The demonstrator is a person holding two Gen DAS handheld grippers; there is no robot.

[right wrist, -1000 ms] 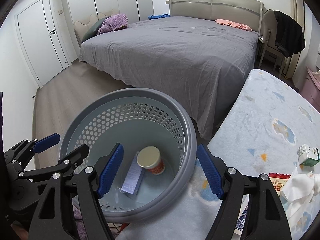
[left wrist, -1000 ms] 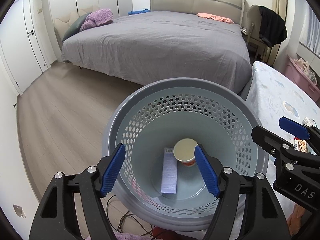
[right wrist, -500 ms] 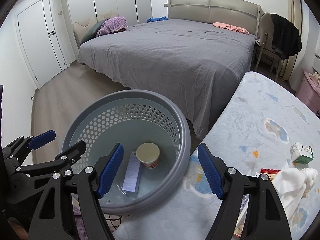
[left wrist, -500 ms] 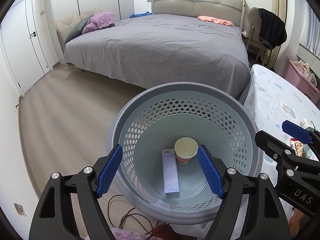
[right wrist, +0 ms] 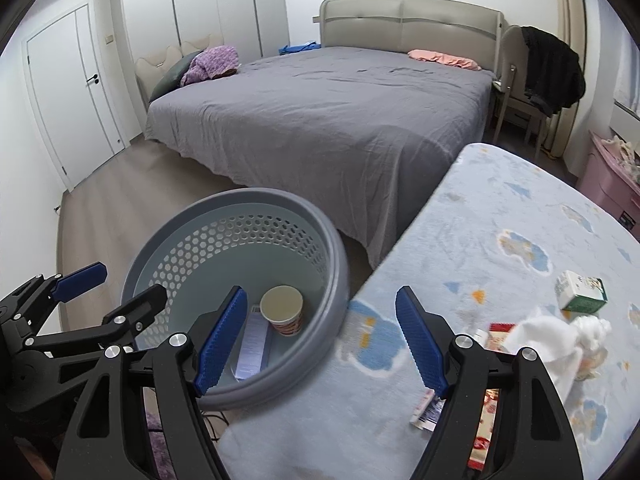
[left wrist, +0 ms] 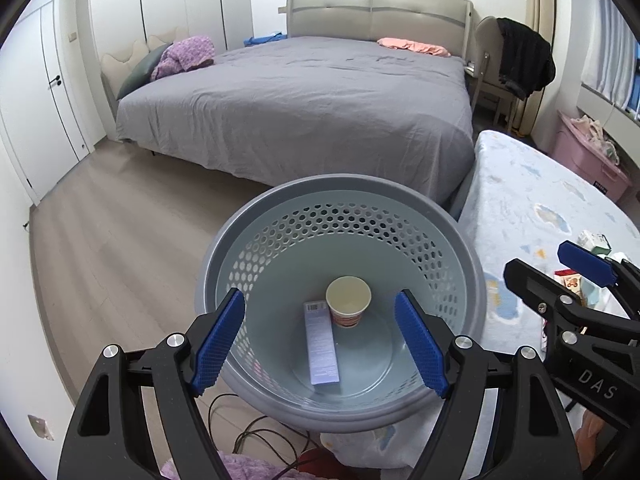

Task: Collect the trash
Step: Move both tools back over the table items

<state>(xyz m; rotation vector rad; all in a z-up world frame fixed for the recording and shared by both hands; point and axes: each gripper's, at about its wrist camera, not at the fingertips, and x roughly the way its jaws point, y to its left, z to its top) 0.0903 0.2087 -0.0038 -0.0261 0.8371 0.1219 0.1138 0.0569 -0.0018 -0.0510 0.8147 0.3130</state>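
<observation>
Your perforated grey basket point(left wrist: 340, 208) stands on the wood floor point(left wrist: 120, 240), its rim pressed against the near corner of the cloud-patterned table cover point(right wrist: 480, 240); past it the floor runs clear to the grey bed point(left wrist: 300, 112), and cables point(left wrist: 256, 432) trail just below the basket's near rim. Your left gripper point(left wrist: 320, 344) points steeply down over the basket mouth, its jaws having just been opening and now standing wide apart with nothing between them. Beyond those pads, a paper cup point(left wrist: 348, 306) stands upright on the basket floor beside a flat pale-blue box point(left wrist: 321, 348), the two touching. Your right gripper point(right wrist: 320, 340) tilts down the same way, straddling the seam where the basket rim meets the table edge, its blue pads point(right wrist: 420, 344) spread apart and gripping nothing. Still lying on the table cover to its right are a small green-and-white carton point(right wrist: 582, 292), a crumpled white tissue point(right wrist: 560, 336), a red snack wrapper point(right wrist: 500, 330) partly under the tissue, and another wrapper point(right wrist: 426, 412) beside the right finger.
</observation>
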